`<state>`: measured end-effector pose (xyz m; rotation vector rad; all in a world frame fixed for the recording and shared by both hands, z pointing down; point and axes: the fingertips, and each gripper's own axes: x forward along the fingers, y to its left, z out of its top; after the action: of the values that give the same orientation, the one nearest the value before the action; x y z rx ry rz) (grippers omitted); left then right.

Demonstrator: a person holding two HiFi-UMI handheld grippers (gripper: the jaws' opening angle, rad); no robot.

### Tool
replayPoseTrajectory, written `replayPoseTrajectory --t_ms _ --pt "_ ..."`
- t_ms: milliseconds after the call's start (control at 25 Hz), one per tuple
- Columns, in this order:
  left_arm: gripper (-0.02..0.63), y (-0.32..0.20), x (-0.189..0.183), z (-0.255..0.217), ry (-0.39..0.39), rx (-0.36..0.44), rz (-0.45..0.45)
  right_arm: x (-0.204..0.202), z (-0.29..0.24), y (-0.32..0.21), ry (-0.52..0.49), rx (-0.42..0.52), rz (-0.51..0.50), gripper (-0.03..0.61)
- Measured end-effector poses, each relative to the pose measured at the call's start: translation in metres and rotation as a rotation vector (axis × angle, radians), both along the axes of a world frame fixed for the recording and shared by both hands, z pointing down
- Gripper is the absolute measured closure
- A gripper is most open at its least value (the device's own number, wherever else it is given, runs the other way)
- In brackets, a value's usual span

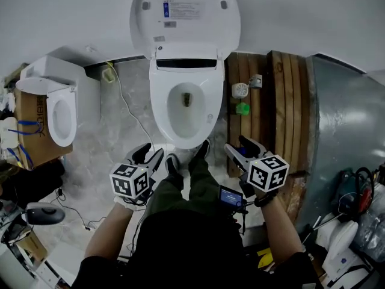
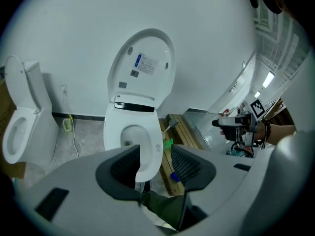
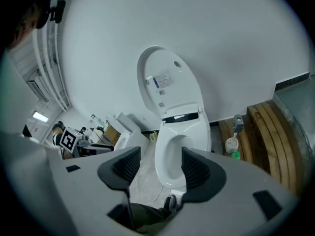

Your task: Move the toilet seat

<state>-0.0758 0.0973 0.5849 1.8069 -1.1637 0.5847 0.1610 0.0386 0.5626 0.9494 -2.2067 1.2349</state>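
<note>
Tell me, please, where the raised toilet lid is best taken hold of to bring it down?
Grip the lid at its free upper rim, coming from the front and pinching across the edge. It stands upright, hinged at the back of the bowl, so that rim likely swings easiest.

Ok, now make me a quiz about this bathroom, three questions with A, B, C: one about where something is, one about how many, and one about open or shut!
1. Where do the wooden planks lie in the head view?
A) right of the middle toilet
B) left of it
C) inside it

2. How many toilets are there?
A) one
B) two
C) four

3. How is the middle toilet's lid?
A) shut
B) lying on the floor
C) up

Answers: 1 A, the planks run along its right side; 2 B, the middle one plus a second toilet at the left; 3 C, it stands upright against the wall.
</note>
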Motion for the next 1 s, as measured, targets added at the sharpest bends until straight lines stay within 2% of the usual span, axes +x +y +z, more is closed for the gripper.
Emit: replayPoseTrajectory --t_ms 160,320,720,1000 --pt "0.408 -0.013 -0.001 0.029 0.009 -0.039 -0.036 -0.006 0.043 -0.009 0.021 -0.057 -0.037 0.295" --pt "0.4 -0.017 -0.007 0.063 -0.017 -0.072 -0.03 -0.014 0.082 -0.013 0.037 -0.106 -0.086 0.293" --pt "0.397 -0.004 -0.023 0.177 -0.067 -0.211 0.106 -0.033 0.177 -0.012 0.11 -0.148 -0.141 0.293" --pt "0.393 0.007 -0.032 0.244 -0.045 -0.276 0.135 -0.043 0.248 0.015 0.124 -0.251 -0.122 0.293"
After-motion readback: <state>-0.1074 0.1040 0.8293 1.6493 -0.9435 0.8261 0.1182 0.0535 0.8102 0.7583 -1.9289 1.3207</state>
